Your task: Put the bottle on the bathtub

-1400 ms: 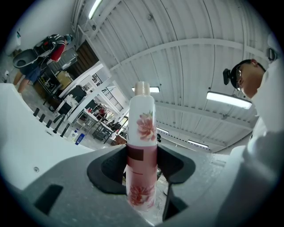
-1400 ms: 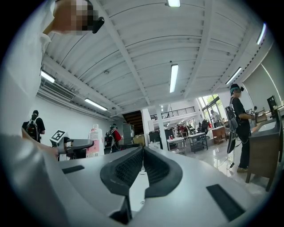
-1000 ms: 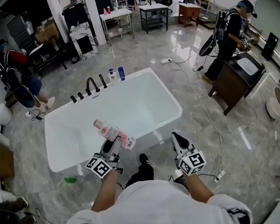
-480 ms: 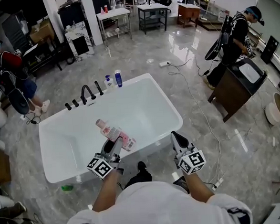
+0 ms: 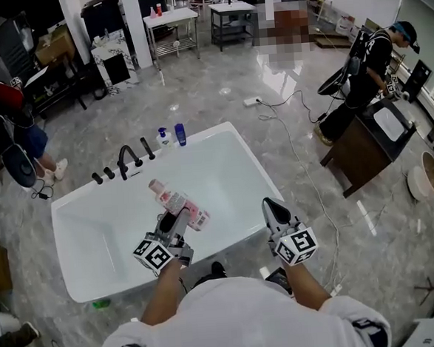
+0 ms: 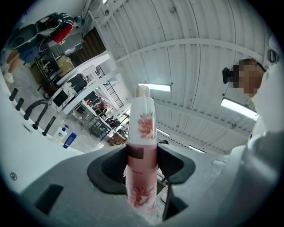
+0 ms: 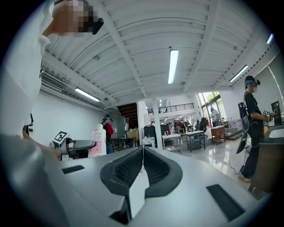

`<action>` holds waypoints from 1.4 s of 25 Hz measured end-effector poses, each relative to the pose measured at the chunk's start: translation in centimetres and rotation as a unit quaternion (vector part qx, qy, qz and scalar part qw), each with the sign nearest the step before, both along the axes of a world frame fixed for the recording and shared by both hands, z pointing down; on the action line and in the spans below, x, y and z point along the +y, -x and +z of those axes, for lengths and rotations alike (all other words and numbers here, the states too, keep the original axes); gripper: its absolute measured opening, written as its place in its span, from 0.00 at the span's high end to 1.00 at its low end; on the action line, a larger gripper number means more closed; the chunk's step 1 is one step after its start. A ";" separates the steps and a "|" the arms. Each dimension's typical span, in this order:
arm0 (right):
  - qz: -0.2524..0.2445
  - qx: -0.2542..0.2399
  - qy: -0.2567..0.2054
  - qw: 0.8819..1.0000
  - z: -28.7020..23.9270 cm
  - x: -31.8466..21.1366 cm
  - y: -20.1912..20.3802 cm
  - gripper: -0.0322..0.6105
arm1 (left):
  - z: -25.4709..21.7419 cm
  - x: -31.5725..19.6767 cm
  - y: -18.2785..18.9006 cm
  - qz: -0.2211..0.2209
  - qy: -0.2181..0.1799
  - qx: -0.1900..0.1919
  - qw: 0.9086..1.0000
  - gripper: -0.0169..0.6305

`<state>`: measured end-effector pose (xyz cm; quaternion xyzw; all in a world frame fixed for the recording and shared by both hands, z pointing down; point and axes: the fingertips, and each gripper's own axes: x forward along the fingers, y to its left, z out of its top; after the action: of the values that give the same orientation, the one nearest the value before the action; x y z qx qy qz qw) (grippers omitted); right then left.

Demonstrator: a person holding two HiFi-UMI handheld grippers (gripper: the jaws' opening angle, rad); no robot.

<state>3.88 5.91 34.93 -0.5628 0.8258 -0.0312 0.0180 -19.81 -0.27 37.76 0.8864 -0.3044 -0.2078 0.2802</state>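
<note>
A pink and white flowered bottle [image 5: 179,204] with a pale cap is clamped in my left gripper [image 5: 174,222], over the near side of the white bathtub [image 5: 223,150]. In the left gripper view the bottle [image 6: 141,153] stands between the two jaws, which press on its lower part. My right gripper [image 5: 271,211] hangs near the tub's front right rim, its jaws together with nothing between them; the right gripper view shows its pads [image 7: 143,165] touching. Black taps [image 5: 127,160] stand on the tub's far rim.
Two small bottles, one white [image 5: 164,136] and one blue [image 5: 179,134], stand on the tub's far corner. A cable [image 5: 305,163] runs across the grey floor at right. A person [image 5: 376,61] works at a dark cabinet [image 5: 367,147] on the right; another person [image 5: 5,117] is at the left.
The whole view has shifted: the bathtub now lies lower and further left in the head view, closer under both grippers. The bottle stays held in the left gripper the same way.
</note>
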 end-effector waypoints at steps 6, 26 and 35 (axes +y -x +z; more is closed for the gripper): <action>-0.021 0.007 0.004 1.000 -0.4 -6.2 1.6 0.93 | 0.4 -6.0 0.4 -0.001 -0.005 0.007 1.000 0.64; -0.082 -0.002 0.001 0.997 1.2 -18.9 -2.1 0.93 | 2.8 -15.3 -2.9 -0.048 0.002 -0.012 0.999 0.65; -0.188 0.017 0.013 0.982 3.6 -26.6 -9.0 0.93 | 5.6 -20.4 -10.6 -0.146 0.037 -0.050 0.987 0.65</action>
<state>12.87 -20.65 38.48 -0.3985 0.9164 -0.0347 -0.0095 -9.21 -20.65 43.33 0.8303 -0.4520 -0.1908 0.2643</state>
